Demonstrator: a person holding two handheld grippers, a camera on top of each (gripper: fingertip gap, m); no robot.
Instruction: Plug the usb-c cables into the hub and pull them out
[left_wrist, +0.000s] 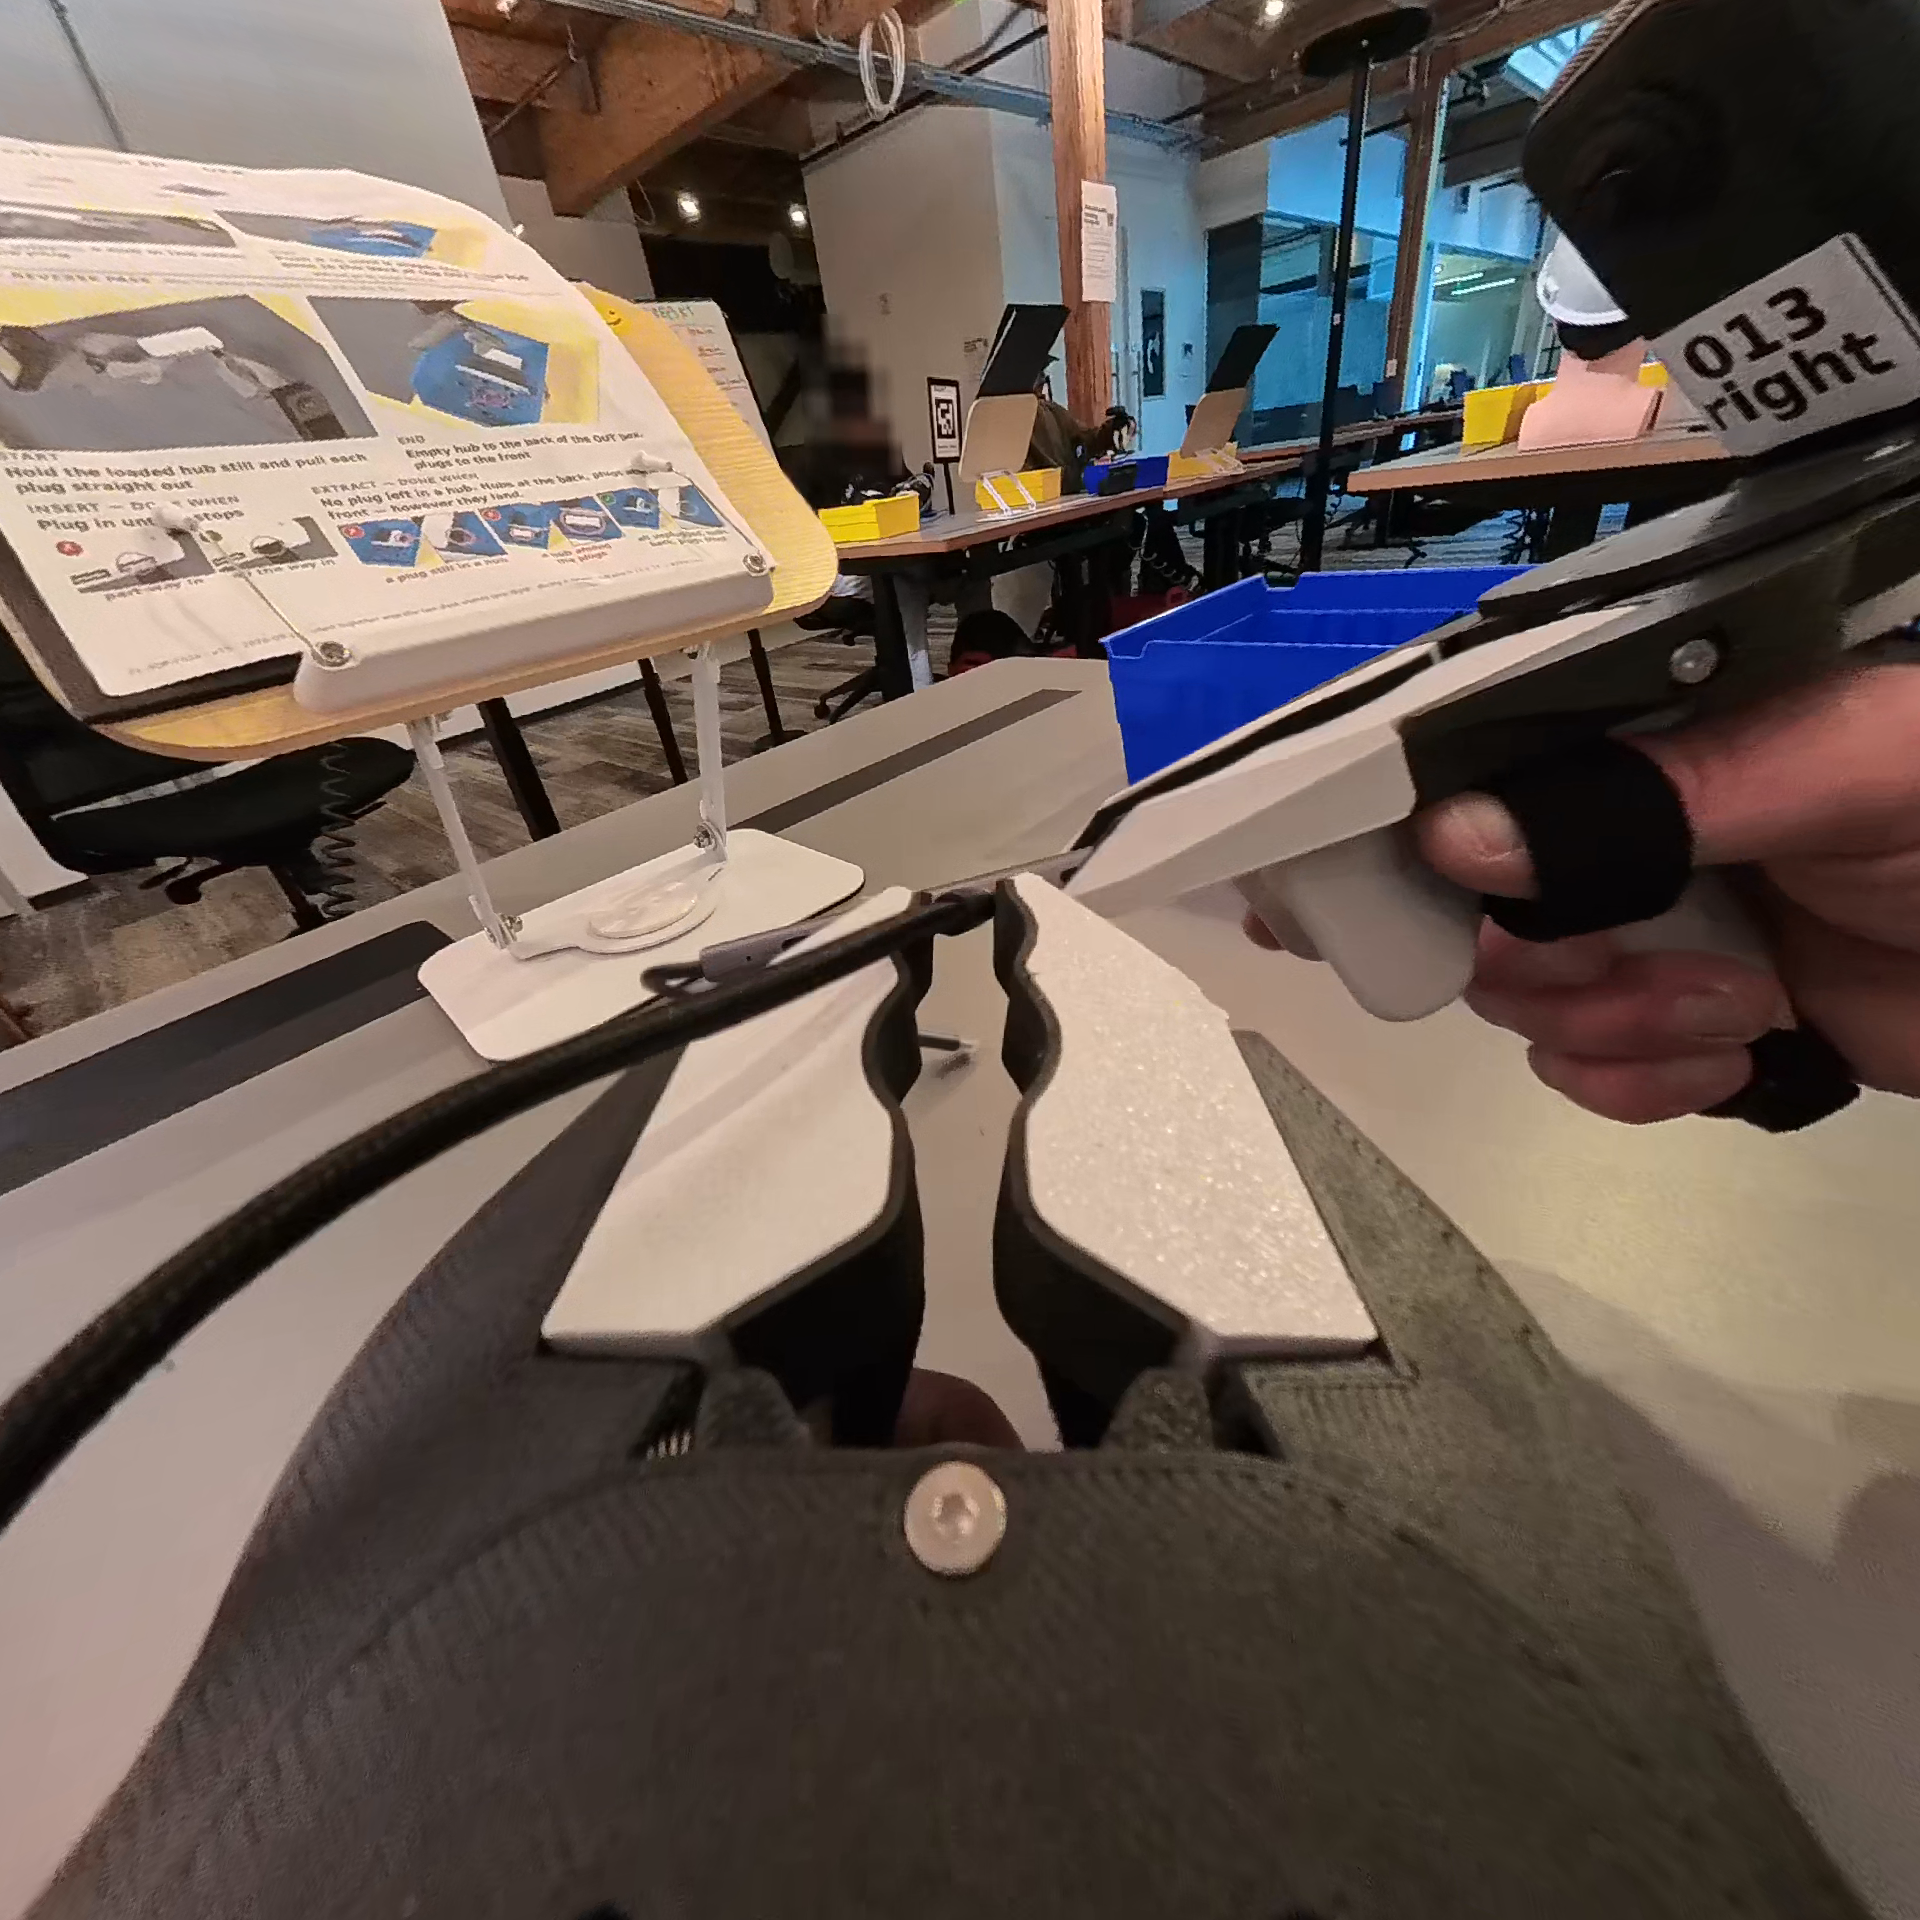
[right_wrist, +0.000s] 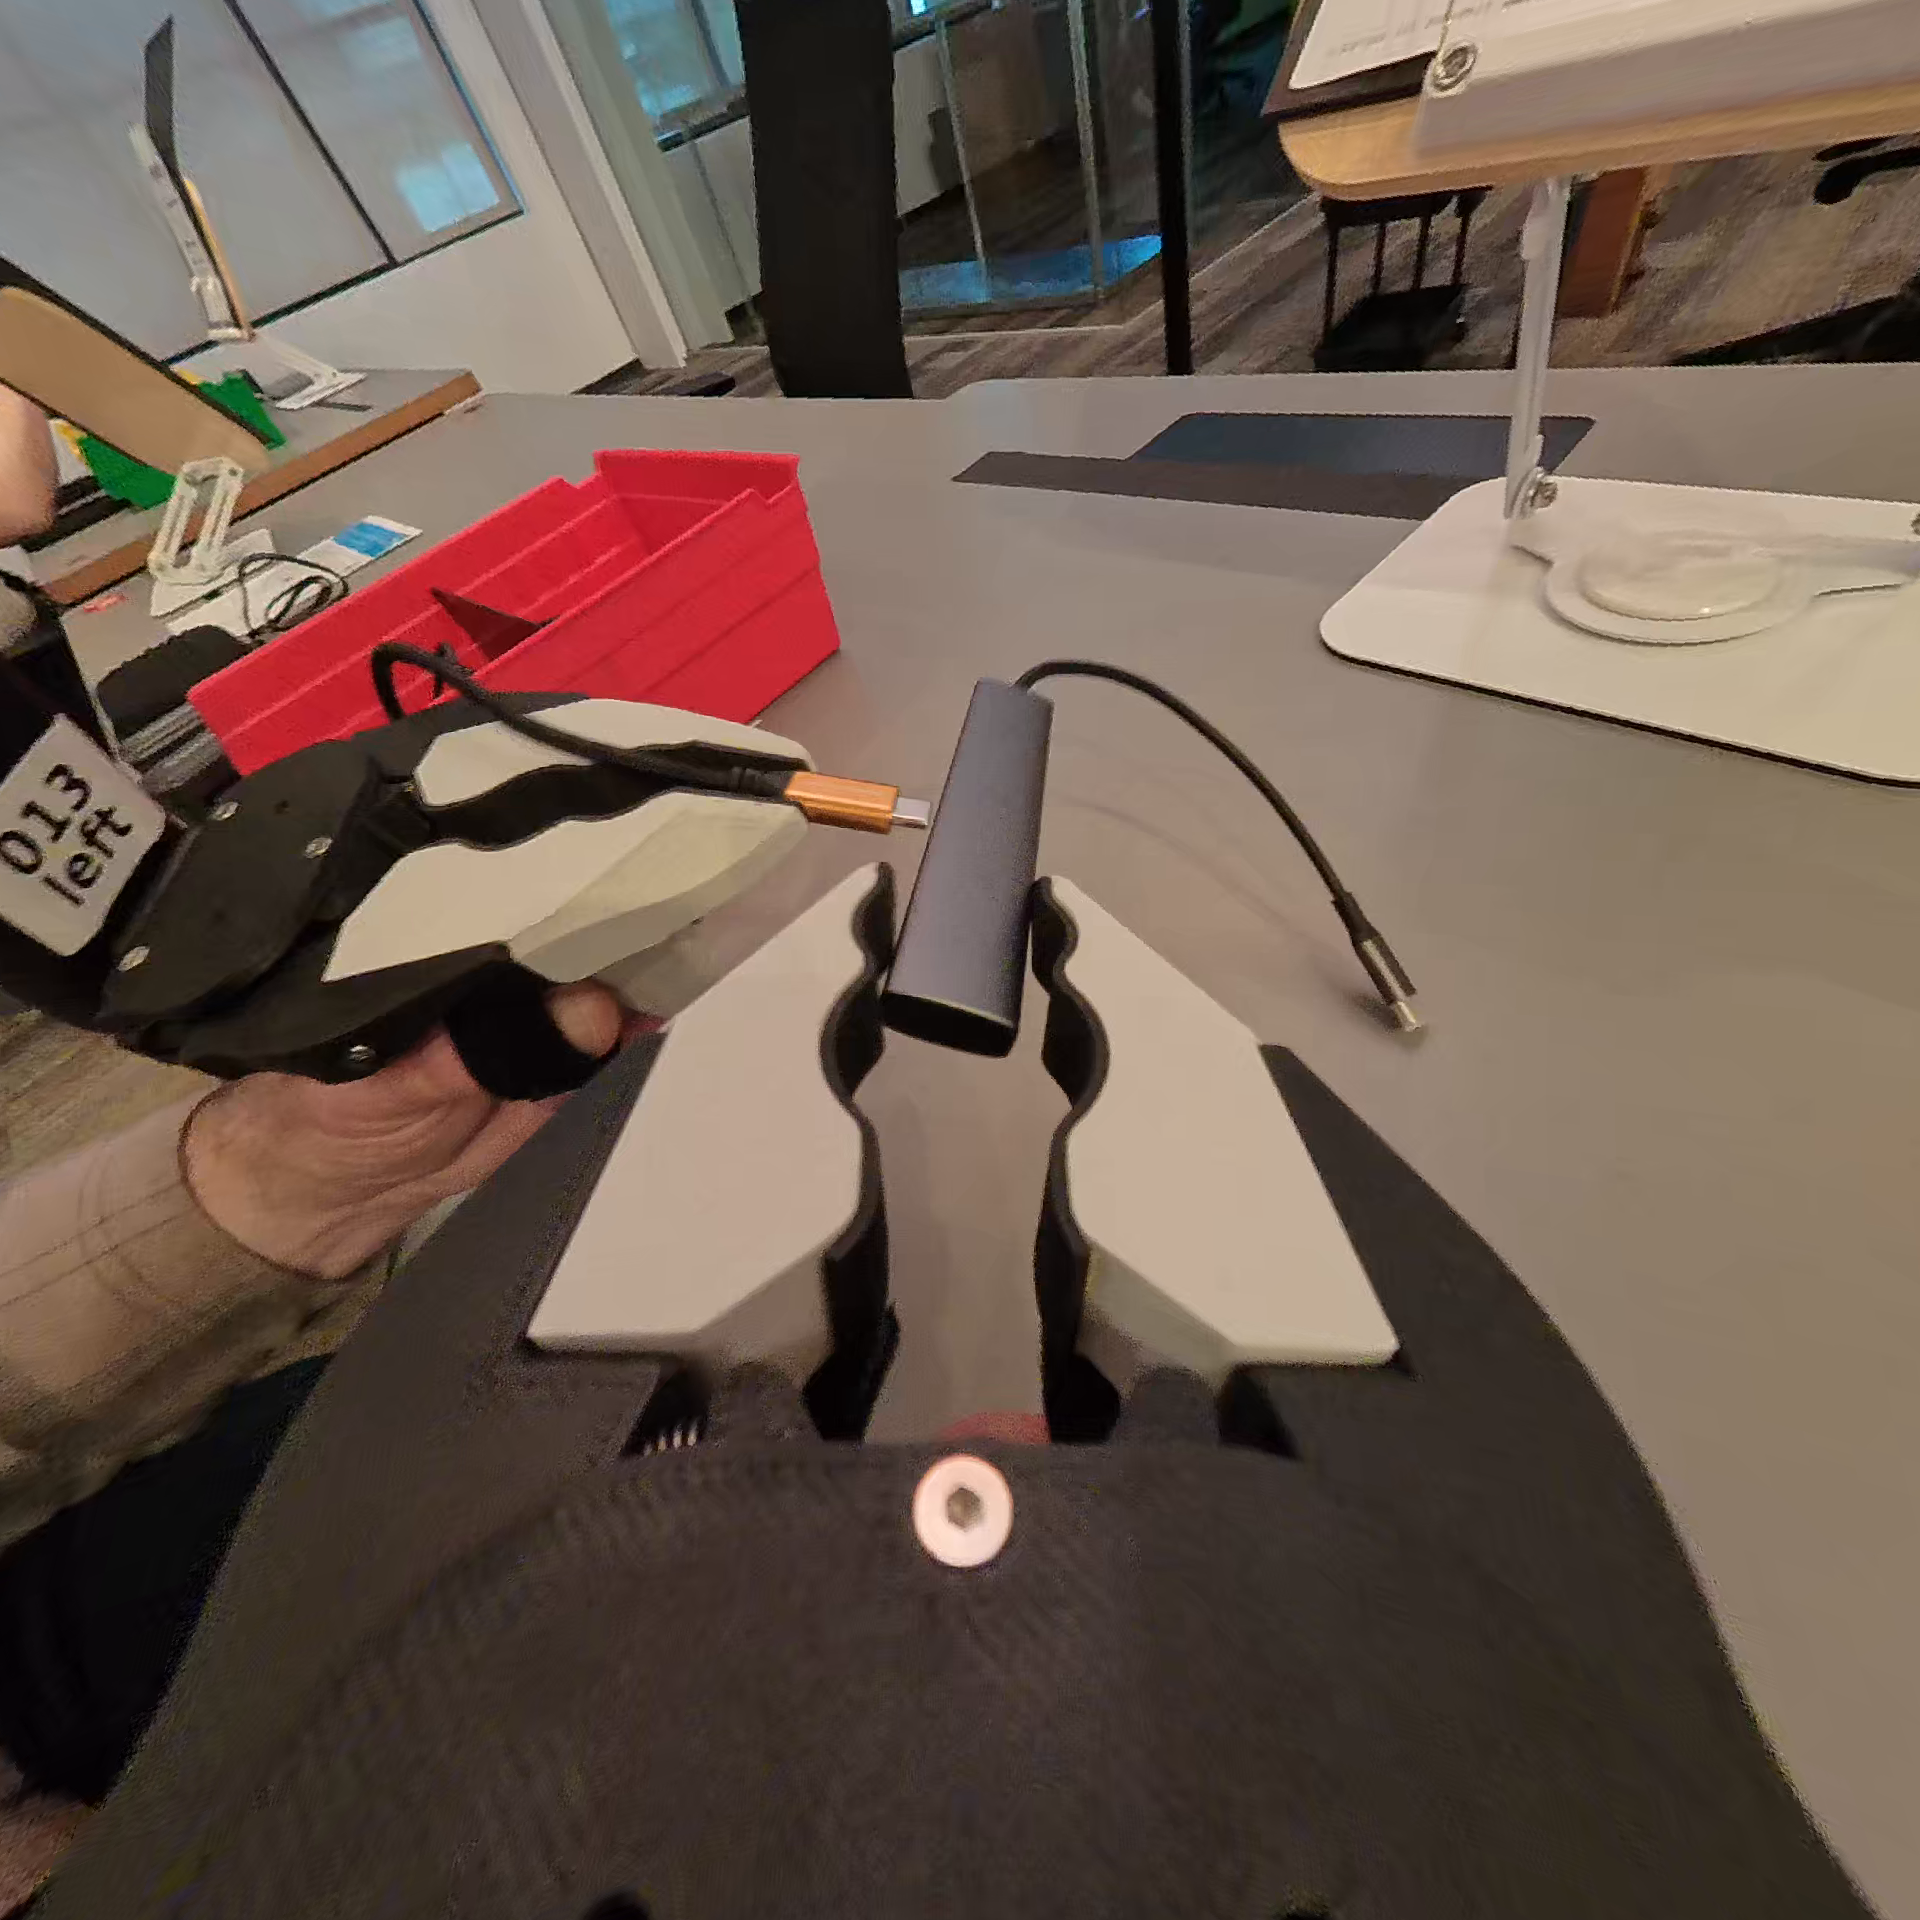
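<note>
A: How do the two grippers sit?

B: The right gripper (right_wrist: 961, 914) reaches forward above the desk (right_wrist: 1558, 935), its fingers clamped on the near end of the dark hub (right_wrist: 971, 873), which is lifted off the surface and points away. The left gripper (right_wrist: 800, 805) comes in from the left, held level by a bare hand (right_wrist: 343, 1153) wearing a black finger strap, and it grips the cable (right_wrist: 582, 743) just behind its copper-coloured plug (right_wrist: 847, 802).

A: Where is the plug relative to the hub?

B: Its metal tip sits just beside the hub's left side, with a sliver of gap visible.

A: And the counts?

B: One hub, with its own short lead (right_wrist: 1262, 790) trailing to the desk on the right. One cable in hand. One red bin (right_wrist: 644, 623) toward the desk's far left, one blue bin (left_wrist: 1247, 675), one white stand (right_wrist: 1621, 613) at the far right.
</note>
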